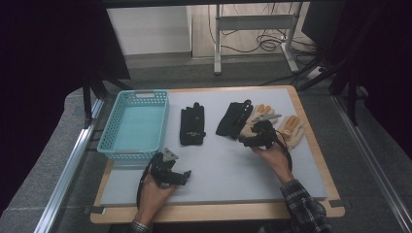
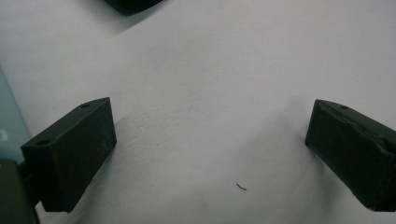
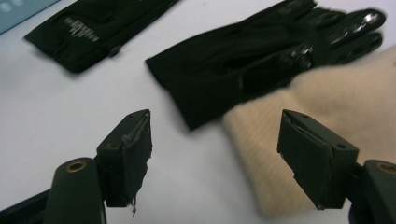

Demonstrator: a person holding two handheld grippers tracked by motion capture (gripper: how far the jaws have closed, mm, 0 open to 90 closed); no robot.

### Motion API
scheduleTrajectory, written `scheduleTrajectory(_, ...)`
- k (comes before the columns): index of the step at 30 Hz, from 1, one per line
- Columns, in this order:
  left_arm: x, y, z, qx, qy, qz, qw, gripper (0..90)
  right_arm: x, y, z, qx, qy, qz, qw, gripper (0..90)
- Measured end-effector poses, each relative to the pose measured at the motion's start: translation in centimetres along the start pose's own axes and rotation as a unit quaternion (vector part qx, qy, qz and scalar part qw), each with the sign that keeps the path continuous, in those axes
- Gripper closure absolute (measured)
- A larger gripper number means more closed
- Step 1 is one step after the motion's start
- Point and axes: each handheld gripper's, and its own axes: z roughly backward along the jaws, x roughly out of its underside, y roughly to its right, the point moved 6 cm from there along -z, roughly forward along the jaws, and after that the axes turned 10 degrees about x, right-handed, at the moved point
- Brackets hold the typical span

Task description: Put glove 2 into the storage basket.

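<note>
Beige glove (image 3: 327,102) is being approached at its cuff by the right gripper (image 3: 215,154), jaws held apart and empty. It is lying partly under the black glove (image 3: 243,60), which risks being pinched too. The left gripper (image 2: 205,149) is being rested open on the mat (image 2: 210,70).

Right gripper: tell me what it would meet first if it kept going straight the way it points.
The right gripper, jaws open, points at the cuff of the beige glove, so that probably comes first. The black glove overlapping it lies just beyond; depth is hard to judge.
</note>
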Motion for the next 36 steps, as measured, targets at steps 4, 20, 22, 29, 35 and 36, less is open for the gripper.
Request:
scheduleTrajectory(4, 0.0, 0.0, 0.0, 0.0, 0.0, 0.0, 1.0, 2.2, -1.4, 0.6, -1.3, 0.012, 0.001, -0.004, 0.9999, 26.1)
scheduleTrajectory(20, 0.0, 0.0, 0.0, 0.001, 0.001, 0.001, 1.0, 2.2, -4.1, 2.1, -6.7, 0.043, -0.018, -0.002, 0.9989, 31.5)
scheduleTrajectory(22, 0.0, 0.0, 0.0, 0.001, 0.001, 0.001, 1.0, 2.2, -4.1, 2.2, -7.4, 0.049, -0.023, -0.001, 0.9985, 28.2)
scheduleTrajectory(29, 0.0, 0.0, 0.0, 0.001, 0.001, 0.001, 1.0, 2.2, -3.8, 2.3, -9.0, 0.055, -0.037, -0.009, 0.9978, 23.2)
scheduleTrajectory(35, 0.0, 0.0, 0.0, 0.001, 0.001, 0.0, 1.0, 2.2, -3.6, 2.2, -9.1, 0.044, -0.039, -0.034, 0.9977, 43.2)
scheduleTrajectory(36, 0.0, 0.0, 0.0, 0.001, 0.001, 0.0, 1.0, 2.1, -3.6, 2.2, -9.0, 0.042, -0.039, -0.035, 0.9977, 50.3)
